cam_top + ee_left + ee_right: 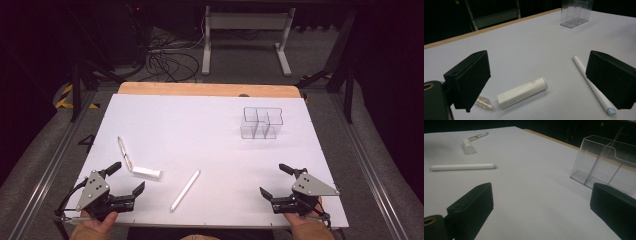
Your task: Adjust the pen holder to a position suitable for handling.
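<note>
On the desk [210, 120] near edge we hold both hand-held grippers, left [127, 180] and right [276, 181], jaws apart, empty, flanking the white pen [184, 190] and stubby marker [147, 172] for pickup

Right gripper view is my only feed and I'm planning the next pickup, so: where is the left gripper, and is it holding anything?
Observer: The left gripper sits at the near left corner of the table, jaws open, nothing between them.
Operator: What is nearest to it?
Observer: The short white tube lies flat just ahead of its jaws, not touched by them.
Operator: And the clear organizer, past my frame's edge?
Observer: From above, the clear organizer stands upright toward the far right of the table, and its compartments look empty.
</note>
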Demonstrator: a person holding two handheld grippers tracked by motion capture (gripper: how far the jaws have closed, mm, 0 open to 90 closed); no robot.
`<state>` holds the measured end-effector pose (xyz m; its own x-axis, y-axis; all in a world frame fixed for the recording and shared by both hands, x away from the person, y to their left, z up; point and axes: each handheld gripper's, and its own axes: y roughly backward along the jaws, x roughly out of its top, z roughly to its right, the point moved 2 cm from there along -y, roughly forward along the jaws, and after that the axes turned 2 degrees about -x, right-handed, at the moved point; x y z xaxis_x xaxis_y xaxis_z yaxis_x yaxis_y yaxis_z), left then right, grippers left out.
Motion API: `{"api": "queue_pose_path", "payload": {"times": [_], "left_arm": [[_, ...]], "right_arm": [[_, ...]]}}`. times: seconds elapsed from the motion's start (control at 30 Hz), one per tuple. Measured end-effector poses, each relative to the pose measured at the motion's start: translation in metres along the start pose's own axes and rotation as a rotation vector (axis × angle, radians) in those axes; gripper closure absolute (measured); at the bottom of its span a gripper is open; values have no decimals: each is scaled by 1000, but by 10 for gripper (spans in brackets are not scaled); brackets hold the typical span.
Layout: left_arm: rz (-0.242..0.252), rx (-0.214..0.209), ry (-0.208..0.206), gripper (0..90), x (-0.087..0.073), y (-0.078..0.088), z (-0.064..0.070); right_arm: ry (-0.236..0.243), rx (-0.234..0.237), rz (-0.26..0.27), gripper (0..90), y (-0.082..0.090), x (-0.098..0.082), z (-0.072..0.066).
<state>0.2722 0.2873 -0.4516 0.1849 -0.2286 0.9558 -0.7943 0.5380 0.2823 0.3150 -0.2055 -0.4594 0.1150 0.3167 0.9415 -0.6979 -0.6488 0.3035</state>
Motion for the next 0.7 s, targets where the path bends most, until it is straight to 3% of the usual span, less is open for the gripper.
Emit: {"api": "queue_pose_path", "payload": {"times": [0.7], "left_arm": [[-9,15,-24,66,0,2,-1]], "right_arm": [[25,6,-11,62,-1,3,-2]]}}
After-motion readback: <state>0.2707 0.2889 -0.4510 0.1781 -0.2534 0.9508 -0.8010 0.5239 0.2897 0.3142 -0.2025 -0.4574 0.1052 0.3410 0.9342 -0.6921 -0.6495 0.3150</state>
